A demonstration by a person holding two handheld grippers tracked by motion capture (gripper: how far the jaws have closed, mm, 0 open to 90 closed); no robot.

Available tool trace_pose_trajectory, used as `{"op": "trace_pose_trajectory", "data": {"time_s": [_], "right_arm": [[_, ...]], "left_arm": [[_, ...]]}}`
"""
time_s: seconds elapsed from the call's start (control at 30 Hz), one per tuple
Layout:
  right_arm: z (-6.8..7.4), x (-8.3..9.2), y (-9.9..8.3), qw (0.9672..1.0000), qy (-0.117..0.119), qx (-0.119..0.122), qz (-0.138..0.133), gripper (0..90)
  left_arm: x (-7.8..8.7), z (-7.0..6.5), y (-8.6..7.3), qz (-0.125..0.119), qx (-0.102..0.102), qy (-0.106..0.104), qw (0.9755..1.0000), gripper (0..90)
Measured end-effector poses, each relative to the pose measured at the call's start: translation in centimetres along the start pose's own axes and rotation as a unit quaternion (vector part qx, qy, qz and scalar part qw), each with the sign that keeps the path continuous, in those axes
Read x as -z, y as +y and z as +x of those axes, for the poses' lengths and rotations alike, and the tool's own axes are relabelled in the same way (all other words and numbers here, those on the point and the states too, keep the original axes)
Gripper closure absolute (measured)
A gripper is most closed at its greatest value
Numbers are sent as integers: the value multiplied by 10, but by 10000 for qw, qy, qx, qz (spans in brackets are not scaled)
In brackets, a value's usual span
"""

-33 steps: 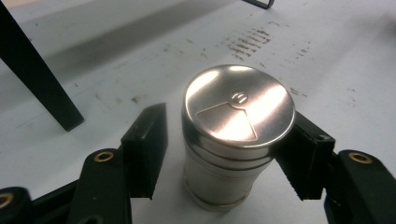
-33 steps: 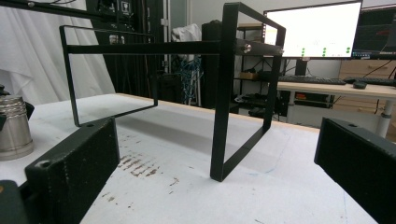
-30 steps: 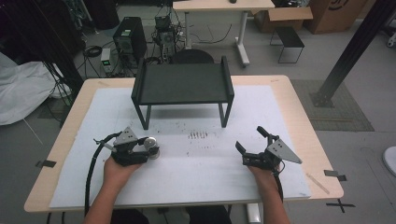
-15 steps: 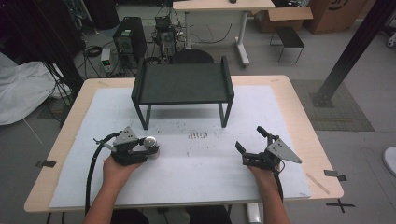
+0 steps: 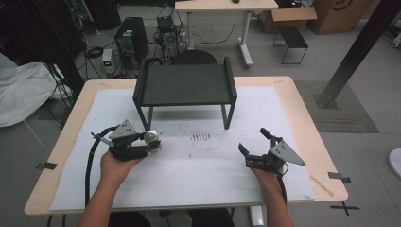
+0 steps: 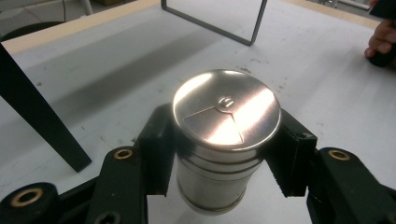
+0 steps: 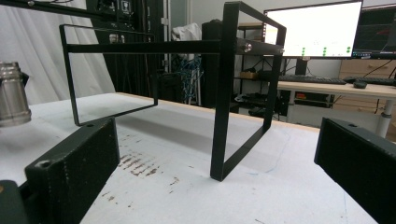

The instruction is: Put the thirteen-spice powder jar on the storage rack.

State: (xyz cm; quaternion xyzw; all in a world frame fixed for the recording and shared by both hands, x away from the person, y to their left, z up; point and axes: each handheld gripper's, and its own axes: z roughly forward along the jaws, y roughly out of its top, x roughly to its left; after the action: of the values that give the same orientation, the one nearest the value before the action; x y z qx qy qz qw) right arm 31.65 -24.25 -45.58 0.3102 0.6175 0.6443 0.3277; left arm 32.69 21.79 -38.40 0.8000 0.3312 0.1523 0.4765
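A shiny silver metal can (image 6: pixel 226 112) with a round lid stands upright between the black jaws of my left gripper (image 6: pixel 226 156), whose pads press on both its sides. From above, the can (image 5: pixel 151 137) and left gripper (image 5: pixel 152 143) sit at the left of the white sheet, held slightly above it. My right gripper (image 5: pixel 252 140) rests at the right, open, with nothing between its fingers. Its own view looks between the wide-set jaws of the right gripper (image 7: pixel 217 154) toward the black stand (image 7: pixel 224 93), with the can (image 7: pixel 11 93) at the far left.
The black metal stand (image 5: pixel 184 85) sits at the back middle of the table on thin frame legs. Dark smudges (image 5: pixel 201 138) mark the white sheet (image 5: pixel 203 179) between the grippers. The person's right hand (image 6: pixel 380 42) shows far off in the left gripper view.
My left gripper has risen a little with the can in it. The right gripper has stayed where it was.
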Motion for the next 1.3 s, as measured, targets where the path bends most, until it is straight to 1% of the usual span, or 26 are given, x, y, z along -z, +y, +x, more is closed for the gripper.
{"op": "trace_pose_trajectory", "data": {"time_s": [0.07,0.17,0.6,0.77,0.97,1.1,1.3], "right_arm": [[0,0,0,10000,0,1,1,0],[0,0,0,10000,0,2,-2,0],[0,0,0,10000,-1,1,-1,0],[0,0,0,10000,-1,2,-1,0],[0,0,0,10000,0,-2,-5,0],[0,0,0,10000,0,2,-4,0],[0,0,0,10000,2,8,6,0]], "left_arm": [[1,0,5,18,46,-20,10000,490],[3,1,14,33,-17,-8,10000,490],[10,0,58,-75,-175,-50,9998,490],[11,0,74,-91,-145,-66,9998,490],[11,0,88,-93,-200,-78,9997,490],[11,0,95,-82,-166,-68,9998,490],[10,0,107,-96,-235,-25,9997,490]]}}
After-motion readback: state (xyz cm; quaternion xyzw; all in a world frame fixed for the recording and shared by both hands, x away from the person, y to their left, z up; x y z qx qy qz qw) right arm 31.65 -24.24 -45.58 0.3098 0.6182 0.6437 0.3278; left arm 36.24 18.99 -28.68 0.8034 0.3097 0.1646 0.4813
